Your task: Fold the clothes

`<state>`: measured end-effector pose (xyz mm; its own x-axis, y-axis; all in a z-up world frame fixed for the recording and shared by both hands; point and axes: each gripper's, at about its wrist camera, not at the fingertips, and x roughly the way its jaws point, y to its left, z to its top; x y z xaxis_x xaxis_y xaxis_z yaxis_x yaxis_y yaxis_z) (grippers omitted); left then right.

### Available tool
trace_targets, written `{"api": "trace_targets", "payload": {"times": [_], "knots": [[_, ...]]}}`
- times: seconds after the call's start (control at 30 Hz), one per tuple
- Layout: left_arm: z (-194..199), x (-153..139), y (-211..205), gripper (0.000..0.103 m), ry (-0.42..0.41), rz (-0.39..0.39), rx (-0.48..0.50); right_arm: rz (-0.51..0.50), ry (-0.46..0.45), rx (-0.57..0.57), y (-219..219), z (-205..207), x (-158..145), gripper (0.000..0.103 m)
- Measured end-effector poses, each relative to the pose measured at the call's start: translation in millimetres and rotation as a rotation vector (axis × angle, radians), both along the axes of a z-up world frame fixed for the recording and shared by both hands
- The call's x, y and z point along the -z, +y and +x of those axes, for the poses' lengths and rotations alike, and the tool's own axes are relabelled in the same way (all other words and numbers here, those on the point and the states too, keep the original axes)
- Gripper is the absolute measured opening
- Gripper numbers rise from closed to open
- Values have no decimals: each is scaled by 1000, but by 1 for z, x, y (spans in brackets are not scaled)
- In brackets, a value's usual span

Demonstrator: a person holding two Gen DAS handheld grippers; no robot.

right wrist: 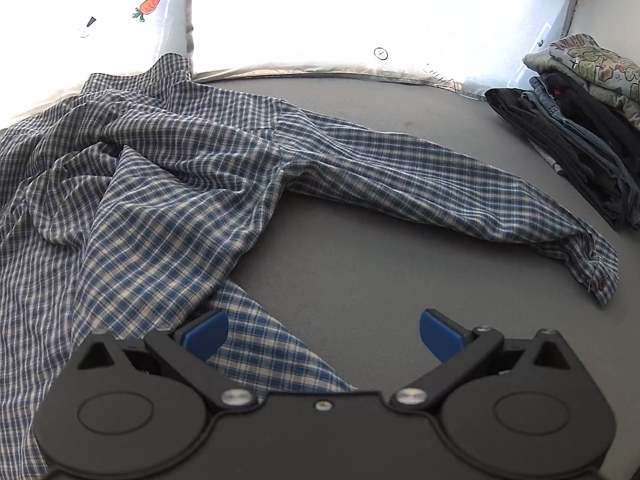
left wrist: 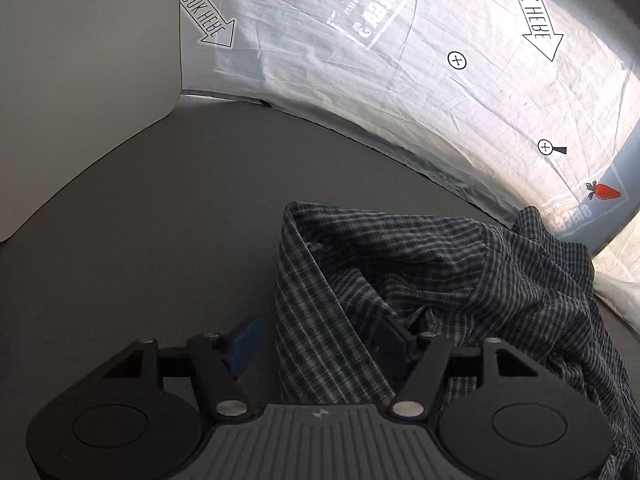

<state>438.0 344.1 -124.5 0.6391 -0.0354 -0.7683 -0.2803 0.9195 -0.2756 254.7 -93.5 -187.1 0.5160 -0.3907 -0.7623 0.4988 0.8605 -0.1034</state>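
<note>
Shirt [left wrist: 400, 280] lies below backdrop [left wrist: 440, 80] reading "LOOK HERE".

Both views bulge with strong fisheye curving, and dark vignette clips the corners. Light comes from behind the white sheet [left wrist: 460, 92] at the back, which glows; in the right wrist view it burns out to blank white glare, losing nearly all its print. The grey counter [left wrist: 152, 208] is dim and evenly lit in both, with soft shadow under the checked shirt [right wrist: 168, 168]. Focus is sharp throughout, with no motion blur, though the left view is darker overall.
</note>
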Motion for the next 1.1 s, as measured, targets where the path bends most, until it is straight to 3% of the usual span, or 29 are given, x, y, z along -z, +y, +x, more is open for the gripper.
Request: {"api": "trace_targets", "payload": {"times": [0.1,0.27,0.33,0.4,0.43,0.47,0.5,0.57,0.7,0.83,0.9,0.93,0.97,1.1], "knots": [[-18,20,-26,78,35,-60,84,5,6,-44,8,6,3,103],[-25,40,-68,80,101,136,166,12,4,-91,18,11,3,103],[-26,47,-71,80,110,150,171,10,6,-104,20,11,3,103],[-28,50,-67,67,108,138,140,11,7,-109,21,11,3,103],[-30,51,-64,43,102,122,123,13,7,-108,21,10,4,103],[-30,51,-59,11,102,97,104,14,6,-106,21,10,4,103],[-30,51,-54,0,106,72,85,16,5,-103,20,9,4,103],[-31,46,-41,0,88,38,44,19,6,-99,19,8,4,103],[-35,19,-9,0,2,125,-34,23,3,-90,19,6,3,103],[-24,-3,32,3,6,72,-69,33,-2,-85,20,6,5,103],[-23,-2,29,28,31,53,-39,44,-2,-78,20,8,7,103],[-24,3,22,52,54,56,-16,50,-3,-74,21,9,7,103],[-25,8,13,65,80,63,10,53,-5,-72,21,10,7,103],[-37,37,-17,66,161,60,62,34,-14,-90,25,11,2,103]]}}
